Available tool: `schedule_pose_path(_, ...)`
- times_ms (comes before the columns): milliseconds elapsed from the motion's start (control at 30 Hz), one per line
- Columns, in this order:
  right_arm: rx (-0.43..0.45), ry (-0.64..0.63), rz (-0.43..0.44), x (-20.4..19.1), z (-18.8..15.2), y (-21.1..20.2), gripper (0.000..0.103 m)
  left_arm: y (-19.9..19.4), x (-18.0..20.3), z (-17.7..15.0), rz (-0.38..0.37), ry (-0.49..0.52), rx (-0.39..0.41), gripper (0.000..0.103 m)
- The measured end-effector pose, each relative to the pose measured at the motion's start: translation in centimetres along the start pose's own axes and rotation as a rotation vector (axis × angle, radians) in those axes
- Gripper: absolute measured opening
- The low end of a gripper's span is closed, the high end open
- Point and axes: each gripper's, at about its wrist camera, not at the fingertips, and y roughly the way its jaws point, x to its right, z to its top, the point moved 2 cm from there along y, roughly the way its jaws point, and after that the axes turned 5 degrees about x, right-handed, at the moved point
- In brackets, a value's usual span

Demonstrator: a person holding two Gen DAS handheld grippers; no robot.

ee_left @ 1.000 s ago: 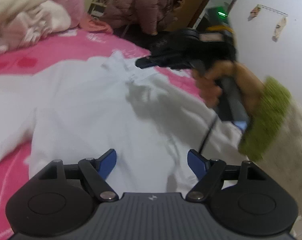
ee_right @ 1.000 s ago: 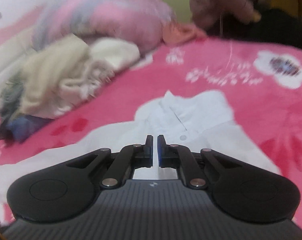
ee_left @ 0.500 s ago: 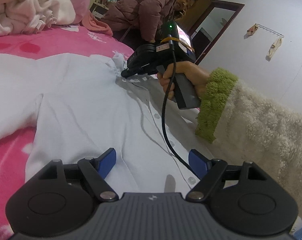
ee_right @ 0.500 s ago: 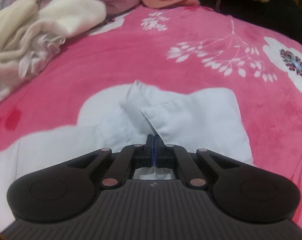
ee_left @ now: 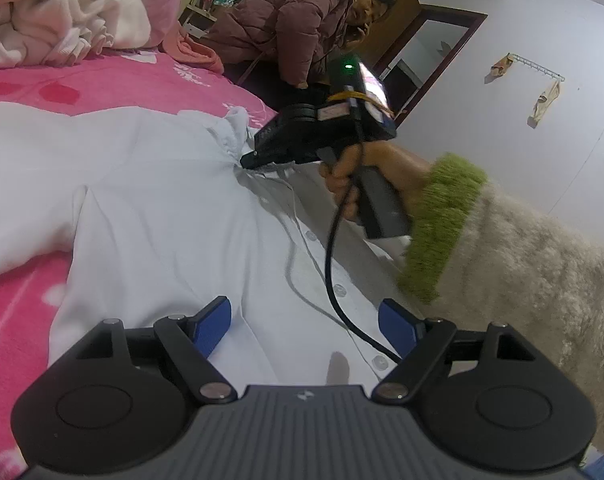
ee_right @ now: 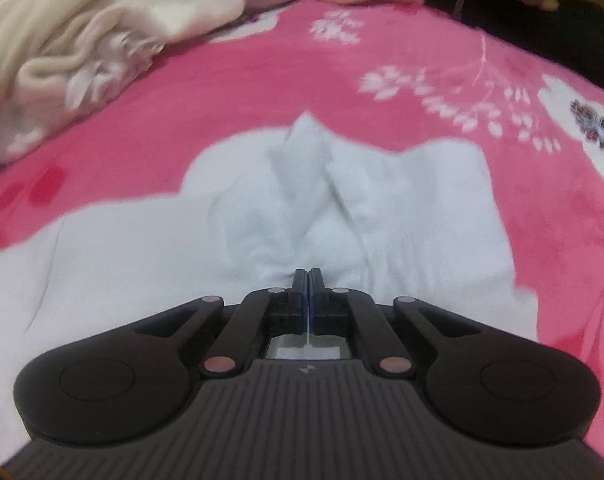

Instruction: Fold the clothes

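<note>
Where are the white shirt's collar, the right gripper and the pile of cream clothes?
collar (ee_right: 302,152): right wrist view, raised collar fabric.
right gripper (ee_right: 308,276): right wrist view, between its closed fingertips.
pile of cream clothes (ee_right: 77,40): right wrist view, crumpled middle.

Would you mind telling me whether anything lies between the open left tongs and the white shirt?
Only the black cable from the right tongs trails across the shirt, ending near the left tongs' right finger. Otherwise nothing visible is in the way.

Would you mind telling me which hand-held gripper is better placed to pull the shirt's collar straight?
The right hand-held gripper: shut on the white shirt at the collar. The left hand-held gripper hangs open over the button placket, holding nothing.
</note>
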Motion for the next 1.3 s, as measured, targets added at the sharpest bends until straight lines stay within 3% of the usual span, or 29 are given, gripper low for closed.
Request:
schedule_pose_path(200,0.065,0.035,-0.054,-0.1,0.5,-1.0,0.000,0.0,0.0,-0.1,-0.002,-0.001,0.002,0.082)
schedule_pose_path(300,0.094,0.098,-0.011,1.0,0.4,-3.6,0.002,0.0,-0.1,-0.1,-0.004,-0.004,0.003,0.082)
schedule_pose_path(467,0.034,0.070,-0.005,1.5,-1.0,-4.9,0.006,0.0,-0.1,-0.1,-0.004,-0.005,0.005,0.082)
schedule_pose_path(567,0.003,0.063,0.003,1.3,-1.7,-4.3,0.011,0.0,-0.1,-0.1,-0.004,-0.006,0.005,0.082)
schedule_pose_path(633,0.003,0.066,0.015,1.1,-1.8,-4.3,0.023,0.0,-0.1,-0.1,-0.003,-0.006,0.006,0.082)
schedule_pose_path(700,-0.003,0.047,0.011,0.6,-1.9,-4.0,0.026,0.0,0.0,-0.2,-0.003,-0.006,0.007,0.082)
schedule_pose_path(833,-0.016,-0.003,-0.017,0.1,-2.3,-3.4,0.024,0.0,0.0,-0.2,-0.002,-0.007,0.008,0.082)
schedule_pose_path(867,-0.010,0.001,-0.019,0.2,-2.3,-3.5,0.021,0.0,0.0,-0.2,-0.002,-0.007,0.008,0.082)
schedule_pose_path(933,0.011,0.042,-0.022,0.9,-2.3,-3.9,0.003,0.0,-0.1,-0.2,-0.002,-0.007,0.008,0.082)
schedule_pose_path(1133,0.122,0.197,0.062,3.4,-2.1,-6.7,0.001,0.0,-0.1,-0.2,-0.003,-0.008,0.009,0.082)
schedule_pose_path(1300,0.129,0.254,0.119,3.5,-1.9,-7.0,0.001,0.0,-0.2,-0.2,-0.004,-0.009,0.009,0.082)
